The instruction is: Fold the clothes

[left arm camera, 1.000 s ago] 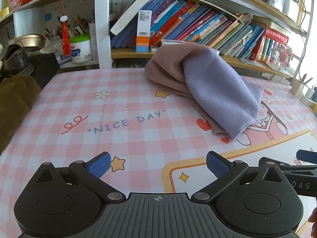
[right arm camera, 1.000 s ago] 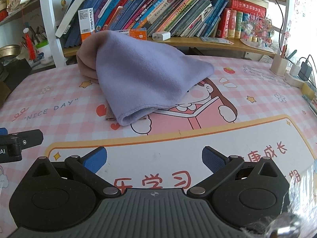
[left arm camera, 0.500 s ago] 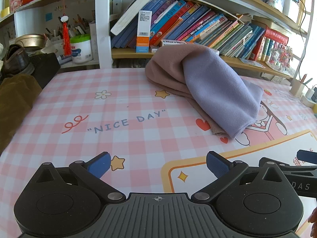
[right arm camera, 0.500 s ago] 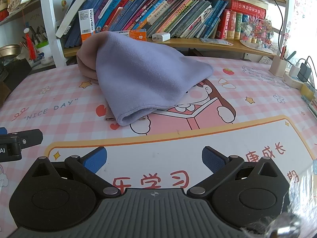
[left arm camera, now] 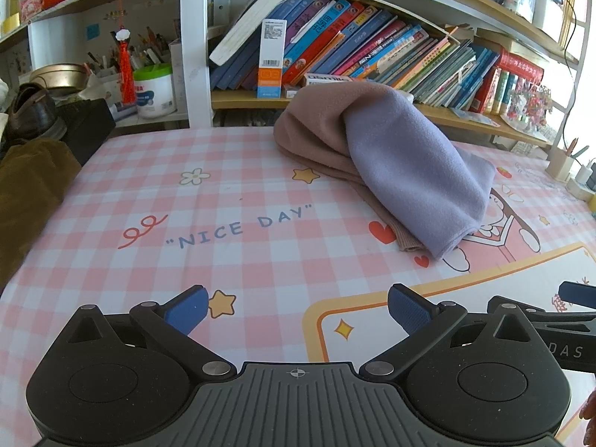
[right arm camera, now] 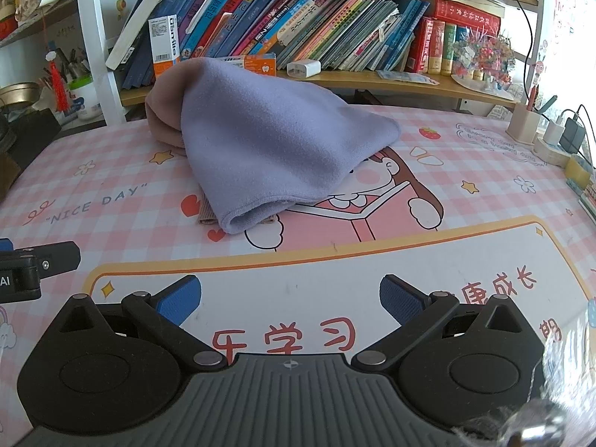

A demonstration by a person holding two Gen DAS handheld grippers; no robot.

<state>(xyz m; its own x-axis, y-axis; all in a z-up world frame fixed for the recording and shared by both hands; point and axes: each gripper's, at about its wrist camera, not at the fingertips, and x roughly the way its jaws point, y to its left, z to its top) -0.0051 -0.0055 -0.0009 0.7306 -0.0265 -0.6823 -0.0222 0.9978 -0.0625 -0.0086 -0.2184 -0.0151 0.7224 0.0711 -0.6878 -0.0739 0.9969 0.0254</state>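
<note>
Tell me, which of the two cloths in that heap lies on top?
The lilac cloth. It drapes over the pink-brown cloth, which shows only at the heap's back left and as a ribbed edge poking out underneath in front.

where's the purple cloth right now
The purple cloth lies heaped over a pinkish-brown garment at the far middle of the table, in front of the bookshelf, ahead of both grippers and touching neither.
</note>
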